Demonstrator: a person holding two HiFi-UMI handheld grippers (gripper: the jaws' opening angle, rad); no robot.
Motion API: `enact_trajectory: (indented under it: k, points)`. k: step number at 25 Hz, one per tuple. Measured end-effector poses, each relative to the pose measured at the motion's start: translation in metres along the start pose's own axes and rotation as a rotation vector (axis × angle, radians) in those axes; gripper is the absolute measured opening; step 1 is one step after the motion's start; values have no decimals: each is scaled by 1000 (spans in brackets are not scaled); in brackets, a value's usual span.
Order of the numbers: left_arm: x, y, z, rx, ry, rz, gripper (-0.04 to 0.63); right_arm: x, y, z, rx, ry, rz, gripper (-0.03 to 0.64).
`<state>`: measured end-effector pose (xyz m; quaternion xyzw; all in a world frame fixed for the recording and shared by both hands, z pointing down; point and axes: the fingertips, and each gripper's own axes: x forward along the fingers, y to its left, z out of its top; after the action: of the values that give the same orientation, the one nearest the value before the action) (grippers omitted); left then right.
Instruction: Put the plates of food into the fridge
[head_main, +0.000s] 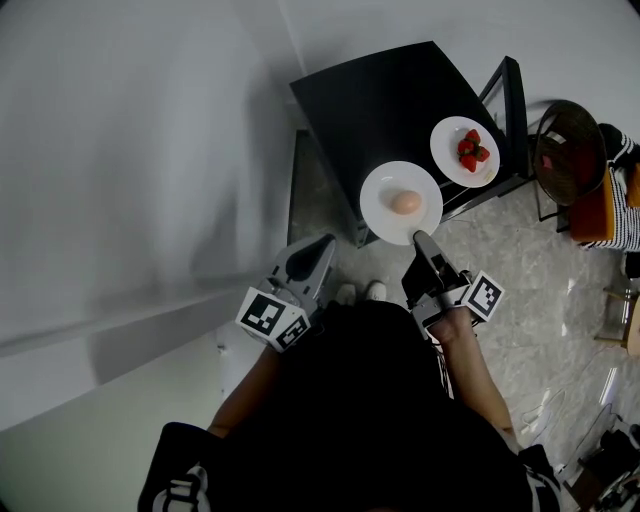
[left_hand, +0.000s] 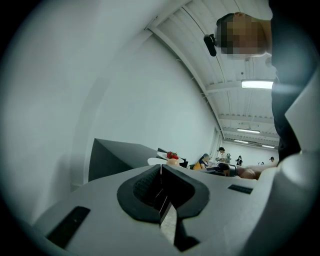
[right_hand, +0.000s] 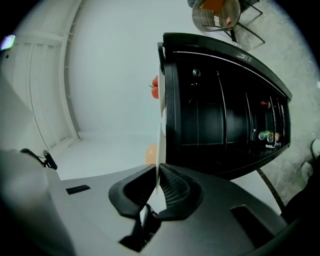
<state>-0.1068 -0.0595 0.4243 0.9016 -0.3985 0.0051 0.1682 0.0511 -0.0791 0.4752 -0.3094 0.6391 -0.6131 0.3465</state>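
In the head view a black worktop (head_main: 385, 95) carries two white plates. The egg plate (head_main: 378, 205) juts over the near edge with the egg (head_main: 405, 202) on it. The strawberry plate (head_main: 447, 140) lies just beyond it, near the far right corner. The right tool (head_main: 421, 240) reaches level to the egg plate's near rim. The left tool (head_main: 319, 247) hangs left of it, off the worktop and apart from both plates. A chair (head_main: 567, 150) stands right of the worktop.

In the left gripper view the jaws are clenched together with nothing between them. Both plates show far off on the worktop.

In the right gripper view the jaws are clamped on the egg plate's rim, seen edge-on. The egg and the strawberries show left of the plate edges, and the worktop's dark underside lies to the right.
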Motion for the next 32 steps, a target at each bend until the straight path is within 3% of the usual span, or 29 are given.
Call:
enact_trajectory:
  k: [19, 32]
  points:
    - [-7, -24, -12, -2, 19, -69, 25, -69, -1, -16, 7, -68, -18, 40]
    - [-5, -25, -24, -7, 48, -76, 25, -85, -34, -13, 7, -74, -82, 40]
